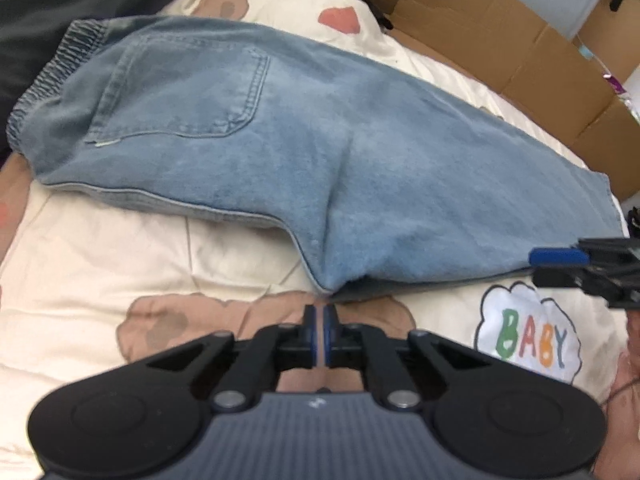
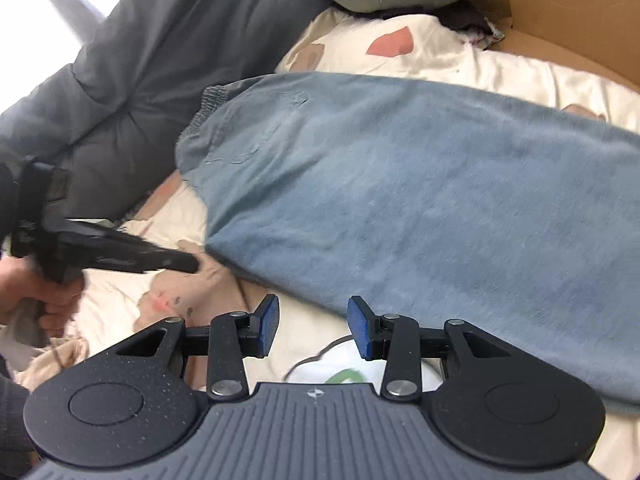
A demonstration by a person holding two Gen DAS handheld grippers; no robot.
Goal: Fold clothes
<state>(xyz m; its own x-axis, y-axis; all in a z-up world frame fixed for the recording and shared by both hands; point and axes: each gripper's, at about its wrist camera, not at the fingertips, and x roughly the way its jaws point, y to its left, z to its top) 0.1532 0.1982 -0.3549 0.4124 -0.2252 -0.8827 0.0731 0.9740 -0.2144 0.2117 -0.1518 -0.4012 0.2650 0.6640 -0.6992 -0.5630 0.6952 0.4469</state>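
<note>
1. Jeans (image 1: 304, 152) are laid flat across the quilt (image 1: 100, 260) on the bed, ready for another fold.
2. The left tool (image 1: 321, 320) is pressed together on nothing, just short of the hem.
3. The right tool (image 2: 313, 314) is held spread beside the denim edge, empty, seemingly poised for a grip.

Each gripper has a dark grey ribbed body with a small white mark at the middle of its front edge, flanked by two round black housings, each with a raised disc on top. Black linkage arms run forward from these, pinned with round silver screws, to two short black fingers faced with blue pads. This holds for the left gripper (image 1: 319, 322) and the right gripper (image 2: 313, 326) alike — the right one is flecked with pale dust. A hand (image 2: 38, 294) wraps the left gripper's handle.
</note>
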